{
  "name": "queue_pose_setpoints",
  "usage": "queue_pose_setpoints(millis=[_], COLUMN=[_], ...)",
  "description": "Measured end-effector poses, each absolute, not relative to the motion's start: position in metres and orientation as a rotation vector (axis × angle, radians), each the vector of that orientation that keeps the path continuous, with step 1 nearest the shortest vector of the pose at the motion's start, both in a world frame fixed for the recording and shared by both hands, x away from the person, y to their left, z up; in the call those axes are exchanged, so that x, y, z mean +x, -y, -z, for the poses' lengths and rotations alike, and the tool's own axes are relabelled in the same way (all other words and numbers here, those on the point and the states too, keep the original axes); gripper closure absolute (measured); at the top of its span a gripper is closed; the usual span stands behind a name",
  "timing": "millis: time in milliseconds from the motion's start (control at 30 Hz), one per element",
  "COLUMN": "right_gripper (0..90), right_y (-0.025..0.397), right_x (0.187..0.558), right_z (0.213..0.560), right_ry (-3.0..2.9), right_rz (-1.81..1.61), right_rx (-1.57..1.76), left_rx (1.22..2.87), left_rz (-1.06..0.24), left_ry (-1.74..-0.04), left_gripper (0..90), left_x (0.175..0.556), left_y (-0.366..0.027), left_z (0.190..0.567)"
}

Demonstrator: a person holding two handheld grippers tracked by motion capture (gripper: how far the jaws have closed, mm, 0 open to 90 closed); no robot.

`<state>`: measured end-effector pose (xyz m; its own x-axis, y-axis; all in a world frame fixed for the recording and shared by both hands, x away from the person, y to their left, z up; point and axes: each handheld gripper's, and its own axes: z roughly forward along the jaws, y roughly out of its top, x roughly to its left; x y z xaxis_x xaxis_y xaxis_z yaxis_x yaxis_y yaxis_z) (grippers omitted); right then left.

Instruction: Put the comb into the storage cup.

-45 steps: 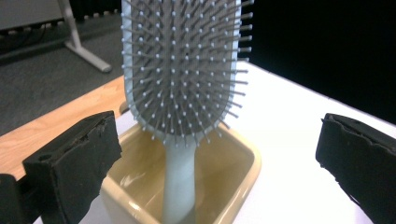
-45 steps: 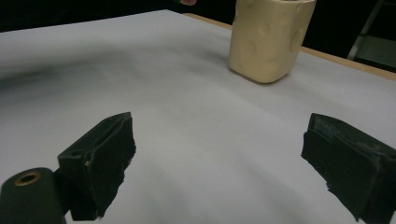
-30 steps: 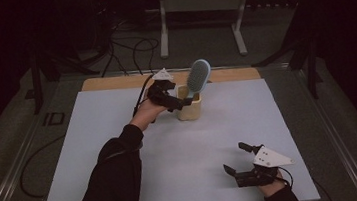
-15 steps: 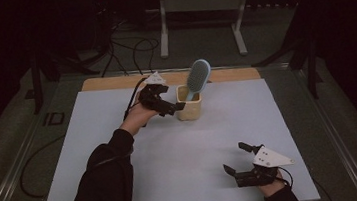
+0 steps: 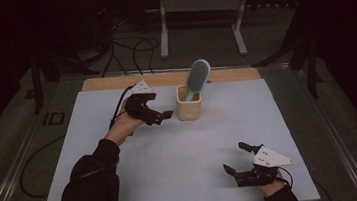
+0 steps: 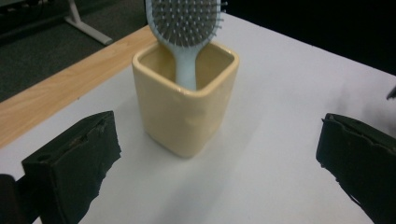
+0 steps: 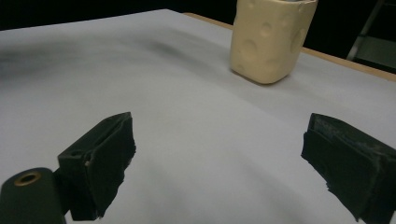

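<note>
A cream square cup (image 5: 189,110) stands on the white table sheet (image 5: 140,185) near its far edge. A light blue hairbrush (image 5: 198,75) stands in the cup, handle down and bristle head up, leaning right. My left gripper (image 5: 162,118) hovers just left of the cup, open and holding nothing. In the left gripper view the cup (image 6: 187,112) and the hairbrush (image 6: 184,23) sit a short way ahead of the left gripper (image 6: 217,158), whose jaws stand wide apart. My right gripper (image 5: 234,158) rests open near the front right of the sheet, far from the cup (image 7: 271,37).
A wooden strip (image 5: 109,82) runs along the table's far edge. A black cable (image 5: 117,109) trails from the left gripper toward the back. A metal stand (image 5: 196,3) is on the floor behind the table.
My left gripper has drawn back to the left, away from the cup. The right gripper, cup and hairbrush have not moved.
</note>
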<state>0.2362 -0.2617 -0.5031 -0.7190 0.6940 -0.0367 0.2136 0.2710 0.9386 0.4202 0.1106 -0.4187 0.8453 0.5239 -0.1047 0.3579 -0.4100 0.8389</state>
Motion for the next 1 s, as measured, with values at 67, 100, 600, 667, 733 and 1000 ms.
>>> queue_pose_setpoints(millis=[67,100,600,667,733,1000], right_gripper=[9.0,9.0,9.0,9.0,9.0,9.0], right_y=[0.262,0.262,0.261,0.261,0.26,0.26], right_x=[0.236,0.236,0.236,0.236,0.237,0.237], right_z=[0.503,0.503,0.503,0.503,0.503,0.503], right_ry=[-2.103,-2.102,-2.101,-2.101,-2.102,-2.102], right_rz=[-1.447,-1.447,-1.447,-1.447,-1.446,-1.45], right_rx=[0.817,0.819,0.819,0.82,0.819,0.819], left_rx=[2.051,2.05,2.063,2.067,2.065,2.056], left_rz=[-0.215,-0.214,-0.234,-0.233,-0.234,-0.223], left_ry=[-0.642,-0.643,-0.664,-0.664,-0.666,-0.674], left_gripper=[0.0,0.0,0.0,0.0,0.0,0.0], left_x=[0.417,0.415,0.385,0.381,0.378,0.362], left_y=[-0.115,-0.117,-0.152,-0.156,-0.161,-0.178], left_z=[0.419,0.419,0.42,0.421,0.422,0.431])
